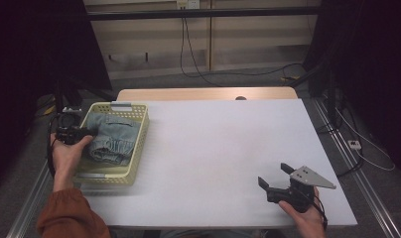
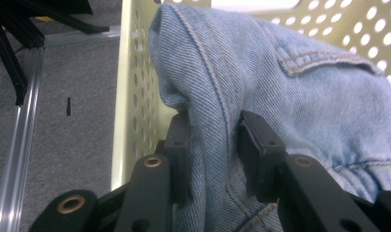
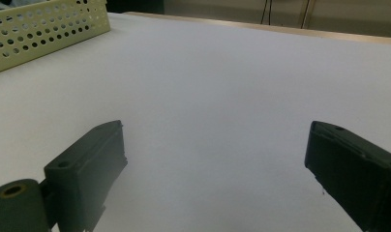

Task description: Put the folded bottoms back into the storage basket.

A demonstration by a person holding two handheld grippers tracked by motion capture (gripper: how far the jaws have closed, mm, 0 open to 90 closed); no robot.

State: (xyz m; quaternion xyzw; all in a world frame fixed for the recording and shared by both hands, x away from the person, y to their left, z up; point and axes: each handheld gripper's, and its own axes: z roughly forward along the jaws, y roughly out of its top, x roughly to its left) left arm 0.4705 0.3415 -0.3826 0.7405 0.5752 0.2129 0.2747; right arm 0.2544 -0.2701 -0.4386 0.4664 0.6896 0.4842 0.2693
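A folded pair of light blue jeans [image 1: 111, 136] lies in a pale yellow perforated basket [image 1: 140, 141] at the table's left edge. My left gripper [image 1: 88, 132] reaches in over the basket's left wall, held by a hand in an orange sleeve. In the left gripper view its two black pads [image 2: 179, 145] pinch a raised fold of the jeans [image 2: 305, 96] right beside the basket wall [image 2: 130, 72]. My right gripper [image 1: 274, 174] rests low over the near right of the white table, jaws wide apart. In the right gripper view nothing lies between its fingers [image 3: 215, 145].
The white table [image 1: 218, 144] stretches bare between the basket and the right gripper. The basket's corner [image 3: 43, 29] is seen far off in the right gripper view. Cables run across the floor beyond the table, and metal rails flank both sides.
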